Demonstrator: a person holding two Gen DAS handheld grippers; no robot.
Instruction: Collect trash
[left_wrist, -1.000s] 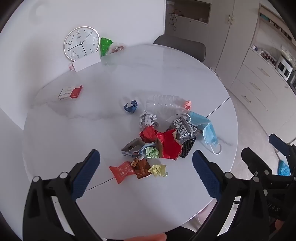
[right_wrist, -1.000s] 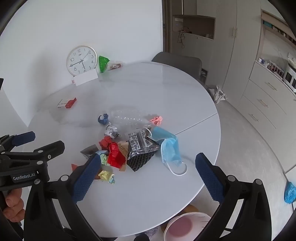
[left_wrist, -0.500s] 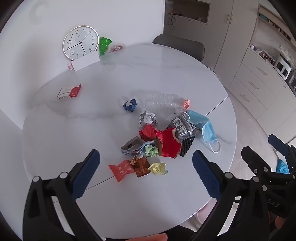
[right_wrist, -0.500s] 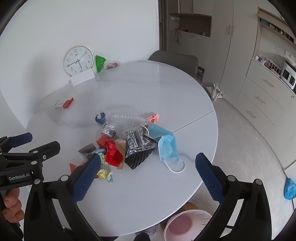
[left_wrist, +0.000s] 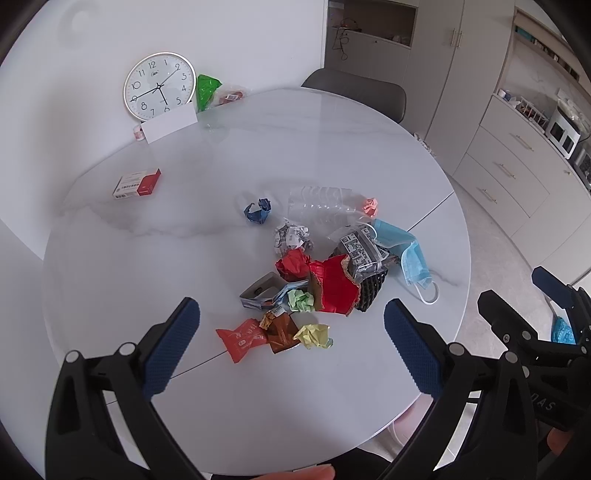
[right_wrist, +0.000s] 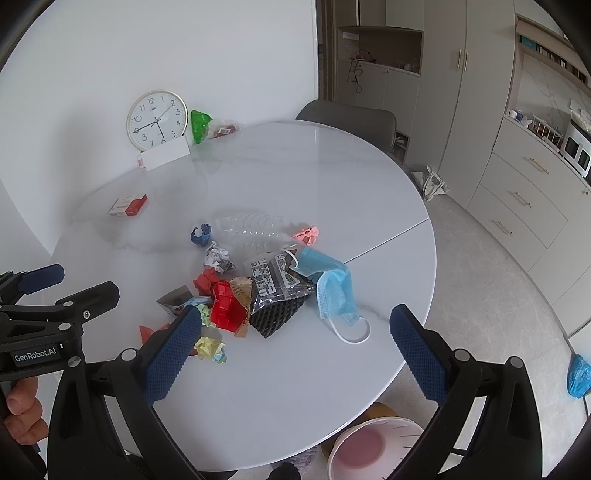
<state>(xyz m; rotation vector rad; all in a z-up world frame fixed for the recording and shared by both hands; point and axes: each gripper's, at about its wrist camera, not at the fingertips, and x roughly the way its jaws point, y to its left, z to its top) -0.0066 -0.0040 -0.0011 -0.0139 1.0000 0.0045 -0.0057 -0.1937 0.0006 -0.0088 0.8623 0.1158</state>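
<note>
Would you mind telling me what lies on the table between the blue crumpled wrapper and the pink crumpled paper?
A crushed clear plastic bottle lies between the blue crumpled wrapper and the pink crumpled paper; both wrist views show it.

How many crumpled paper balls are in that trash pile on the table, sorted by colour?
Blue paper ball: 1
White printed paper ball: 1
Red paper ball: 1
Green paper ball: 1
Yellow paper ball: 1
Pink paper ball: 1
Total: 6
</note>
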